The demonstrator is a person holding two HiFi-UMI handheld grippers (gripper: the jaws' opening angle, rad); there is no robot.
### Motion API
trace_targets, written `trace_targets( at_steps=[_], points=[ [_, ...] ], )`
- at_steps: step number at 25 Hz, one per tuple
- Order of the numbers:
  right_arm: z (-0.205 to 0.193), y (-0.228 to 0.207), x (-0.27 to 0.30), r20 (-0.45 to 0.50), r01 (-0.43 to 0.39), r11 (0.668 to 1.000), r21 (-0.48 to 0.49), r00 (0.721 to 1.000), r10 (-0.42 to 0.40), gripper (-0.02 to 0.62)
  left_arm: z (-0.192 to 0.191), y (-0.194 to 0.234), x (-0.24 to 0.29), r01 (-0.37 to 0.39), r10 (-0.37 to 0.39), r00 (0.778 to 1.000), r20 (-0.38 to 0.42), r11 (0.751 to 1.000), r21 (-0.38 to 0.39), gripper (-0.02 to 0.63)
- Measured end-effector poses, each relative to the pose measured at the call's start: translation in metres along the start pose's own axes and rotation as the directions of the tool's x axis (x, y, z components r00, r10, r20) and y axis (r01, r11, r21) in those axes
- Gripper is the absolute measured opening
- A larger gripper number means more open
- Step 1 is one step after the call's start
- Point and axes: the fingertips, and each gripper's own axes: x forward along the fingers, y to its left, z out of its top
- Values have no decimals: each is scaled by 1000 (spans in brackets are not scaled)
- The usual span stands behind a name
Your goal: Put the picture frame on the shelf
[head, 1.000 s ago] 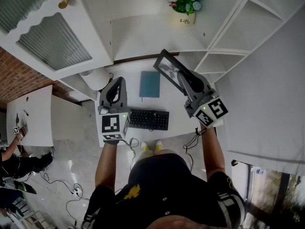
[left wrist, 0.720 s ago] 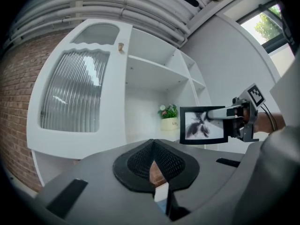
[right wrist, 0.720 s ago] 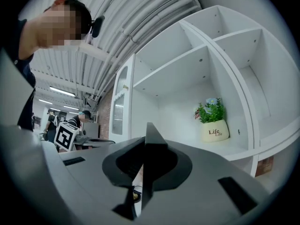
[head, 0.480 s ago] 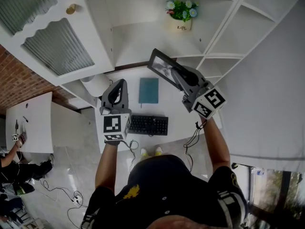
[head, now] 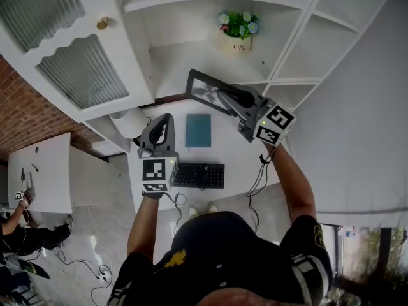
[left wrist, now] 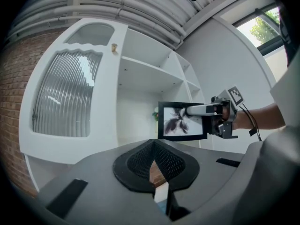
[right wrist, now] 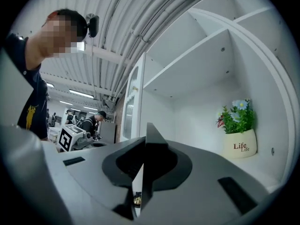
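The right gripper [head: 224,95] has its jaws drawn in close and pinching the picture frame [head: 206,90] by one side edge; in the right gripper view the frame [right wrist: 148,146] shows edge-on as a thin dark slab clamped between the two pads. From the left gripper view the frame [left wrist: 182,121] hangs upright in landscape, its dark-leaf picture facing that camera, with the right gripper [left wrist: 189,110] reaching across its front from the side and the hand [left wrist: 229,117] behind the marker cube. The frame is in the air in front of the open white shelf [head: 191,59] compartment that holds the potted plant [head: 237,32] (the pot reads "Life"); whether it touches the shelf board I cannot tell.

The left gripper [head: 165,121] has its jaws pressed together on nothing, only a thin slit between the pads in its own view [left wrist: 157,179].

The right arm is stretched forward and raised toward the shelf, forearm bare, a cable hanging from the gripper. The left arm is lower and nearer the body, its gripper pointing toward the shelf above the left part of the desk [head: 237,152], just beside the keyboard [head: 199,175] and the teal notebook [head: 198,130]
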Motion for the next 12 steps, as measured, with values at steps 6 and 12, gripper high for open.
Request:
trace_targets(
  at_steps=[6,12],
  points=[
    [7,-26,9,-4,-21,999,30,1000,21,32,4,-1,-2,1,-1,1000,7,1000,5,17],
    [16,-47,23,-24,-44,998,35,999,45,32,4,2,0,0,0,1000,3,1000,10,18]
  ],
)
